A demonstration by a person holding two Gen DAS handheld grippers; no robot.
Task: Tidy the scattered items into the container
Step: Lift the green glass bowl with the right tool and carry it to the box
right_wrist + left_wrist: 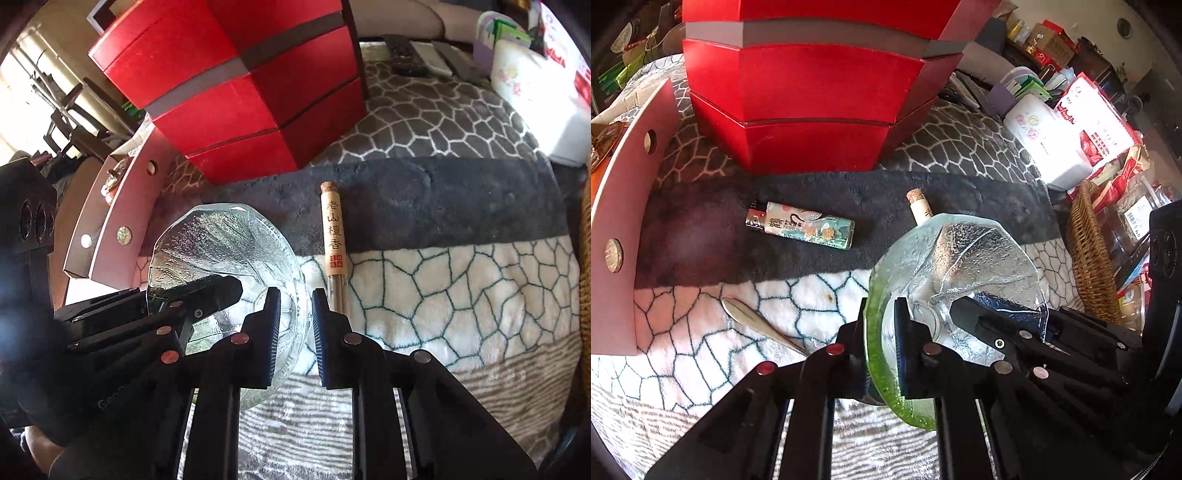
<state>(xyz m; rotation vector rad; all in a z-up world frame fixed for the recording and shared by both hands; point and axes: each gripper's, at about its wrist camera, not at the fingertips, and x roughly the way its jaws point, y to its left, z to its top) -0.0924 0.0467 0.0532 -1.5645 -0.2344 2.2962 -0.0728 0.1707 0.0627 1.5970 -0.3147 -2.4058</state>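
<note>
1. Where the patterned blanket point(461, 295) is spread, a red stacked box point(812, 92) is seen at the far side.
2. The glass bowl point(221, 243), judged to be the container, is held tilted at near centre.
3. The left gripper point(882, 306) is closed on the bowl's green-tinted rim. The right gripper point(296, 295) is set astride the opposite rim, jaws partly apart; whether the glass is pressed cannot be told.
4. The incense tube point(335, 236) is laid just right of the bowl, long axis near-to-far, corked end far. The right gripper is nearer to it. Its near end is hidden behind a finger.
5. The lighter point(801, 224) is laid far-left of the bowl, long axis left-to-right.
6. The spoon point(757, 325) is partly hidden by the left gripper.
</note>
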